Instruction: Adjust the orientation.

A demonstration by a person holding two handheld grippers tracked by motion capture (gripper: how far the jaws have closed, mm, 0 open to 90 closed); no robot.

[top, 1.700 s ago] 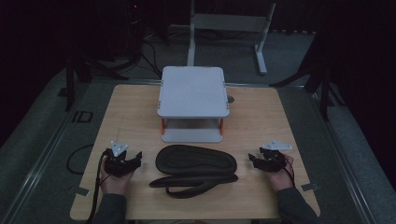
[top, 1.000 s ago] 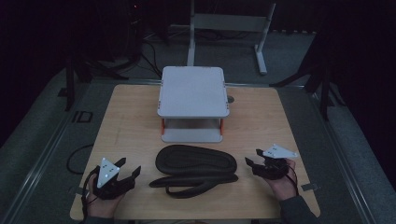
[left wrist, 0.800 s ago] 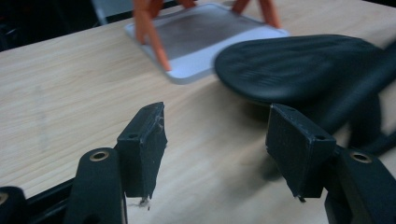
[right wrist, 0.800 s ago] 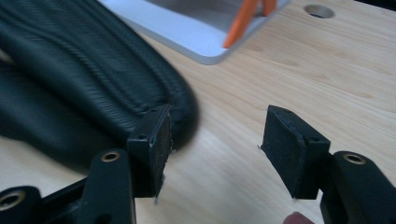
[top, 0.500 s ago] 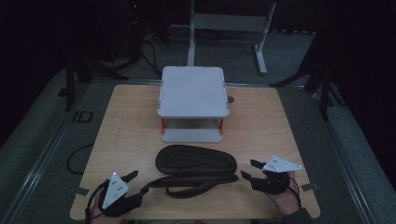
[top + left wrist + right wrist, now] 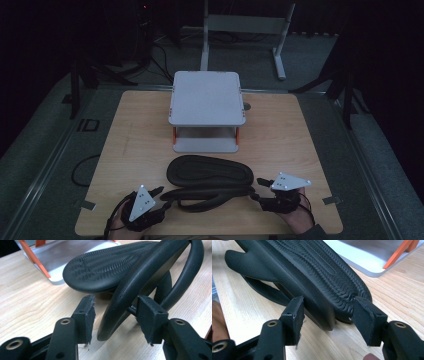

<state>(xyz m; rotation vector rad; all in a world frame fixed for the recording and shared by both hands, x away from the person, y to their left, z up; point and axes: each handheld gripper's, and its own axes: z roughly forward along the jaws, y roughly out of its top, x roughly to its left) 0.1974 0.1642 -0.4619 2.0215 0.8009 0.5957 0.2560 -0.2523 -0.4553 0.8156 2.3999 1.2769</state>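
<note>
Since earlier, drawn back toward near table edge: left gripper and right gripper, both spread open, flanking black ribbed rubber sandal, lying lengthwise left-to-right.

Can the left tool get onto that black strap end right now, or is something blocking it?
Probably yes. The left tool is open, and the strap end already sits between its jaws on the table, with nothing in between. The pad lies farther back, clear of the jaws.
</note>
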